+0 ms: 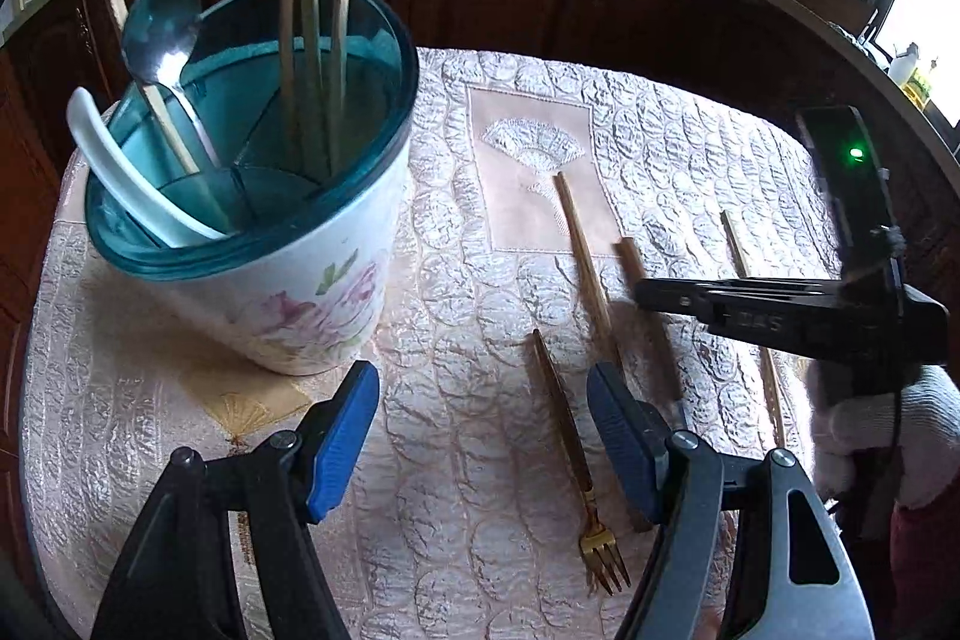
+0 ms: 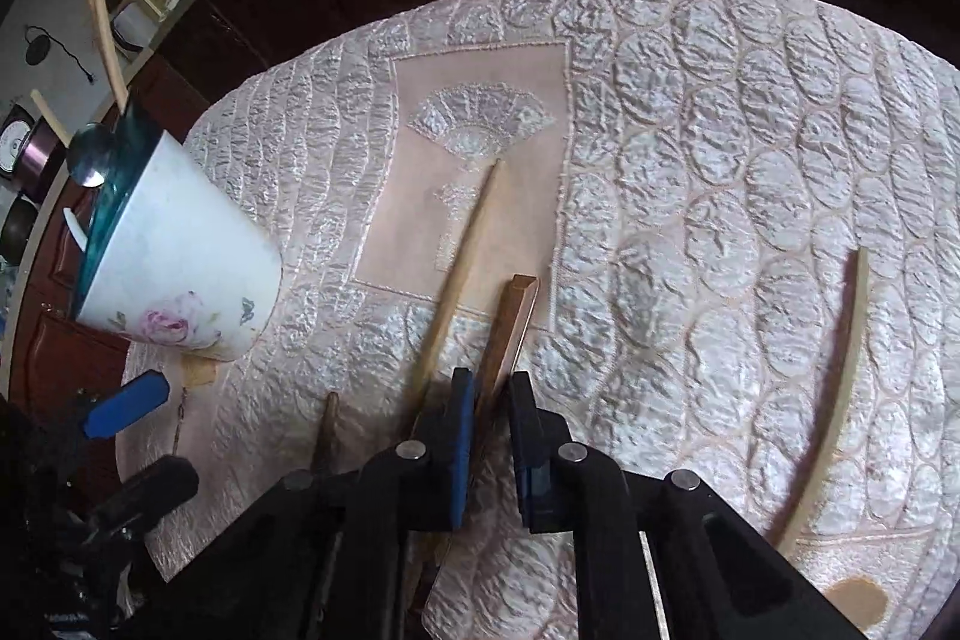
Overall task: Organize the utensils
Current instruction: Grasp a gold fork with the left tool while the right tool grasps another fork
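I have the right tongs (image 2: 487, 388) down on the tabletop (image 2: 750, 148), pads closed to a narrow gap around a brown square-section handle (image 2: 510, 322). The handle runs between the pads, and from the wrist view they appear to be pressing its sides, so I judge it grasped. Its long axis lies from 6 o'clock at the tongs toward 12 to 1 o'clock, roughly in line with the fingers; its working end is hidden under the tongs, so I cannot tell what utensil it is. The holder (image 1: 288, 280), a flowered cup with a teal divided insert, stands at about 10 o'clock from these tongs, well apart, already carrying chopsticks (image 1: 312, 40) and spoons. My estimate is that the coming move is a lift and carry toward 10 o'clock, tipping the handle upright over a compartment. The left tongs (image 1: 483, 436) are released, pads wide apart, empty, with the holder near at 11 o'clock and a gold fork (image 1: 576, 460) just beside the right pad. They are nearer the holder; the right tongs are nearer the loose chopsticks.
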Motion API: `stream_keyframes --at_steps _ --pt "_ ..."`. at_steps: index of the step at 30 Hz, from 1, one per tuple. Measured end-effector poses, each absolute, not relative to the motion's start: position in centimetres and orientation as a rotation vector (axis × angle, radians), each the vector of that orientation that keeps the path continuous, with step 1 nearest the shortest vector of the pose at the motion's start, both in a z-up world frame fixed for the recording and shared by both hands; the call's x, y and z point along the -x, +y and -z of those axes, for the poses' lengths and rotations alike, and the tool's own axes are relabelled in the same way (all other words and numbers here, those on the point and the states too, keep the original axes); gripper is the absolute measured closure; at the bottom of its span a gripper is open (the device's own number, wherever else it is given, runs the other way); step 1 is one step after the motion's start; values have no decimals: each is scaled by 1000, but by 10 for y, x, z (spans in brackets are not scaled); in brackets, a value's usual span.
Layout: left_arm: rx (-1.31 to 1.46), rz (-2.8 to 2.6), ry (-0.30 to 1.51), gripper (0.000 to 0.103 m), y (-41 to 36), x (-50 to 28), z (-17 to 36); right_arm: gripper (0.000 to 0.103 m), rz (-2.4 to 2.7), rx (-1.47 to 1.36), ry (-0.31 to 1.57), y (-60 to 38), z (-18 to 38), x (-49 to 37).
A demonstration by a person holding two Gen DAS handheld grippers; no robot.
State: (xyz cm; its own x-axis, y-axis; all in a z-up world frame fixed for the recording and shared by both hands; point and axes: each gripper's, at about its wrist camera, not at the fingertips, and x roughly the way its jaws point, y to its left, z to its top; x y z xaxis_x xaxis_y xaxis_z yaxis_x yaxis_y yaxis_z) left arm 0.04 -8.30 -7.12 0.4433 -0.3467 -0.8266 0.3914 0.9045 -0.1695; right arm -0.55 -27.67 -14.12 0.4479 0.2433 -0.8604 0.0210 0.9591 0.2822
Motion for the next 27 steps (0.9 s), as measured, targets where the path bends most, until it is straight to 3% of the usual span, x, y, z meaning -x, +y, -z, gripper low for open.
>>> stream_keyframes --at_steps 7,9,19,22,23,24,27 --pt "-68 487 1041 32 -103 -11 86 86 -107 -245 1130 -306 139 27" --pt "-86 494 1056 41 -113 -16 91 81 -101 -271 1115 -312 134 29" --pt "-114 508 1133 64 -147 -37 122 81 -105 -327 1133 -316 143 4" --pt "-124 497 1121 79 -156 -38 125 82 -111 -350 1120 -317 146 -7" --pt "-123 498 1117 89 -156 -39 126 85 -114 -340 1119 -315 145 -9" --pt "-108 502 1120 93 -156 -41 126 89 -114 -319 1119 -313 144 -11" --pt "-56 515 1123 95 -146 -43 120 89 -130 -305 1106 -308 139 -14"
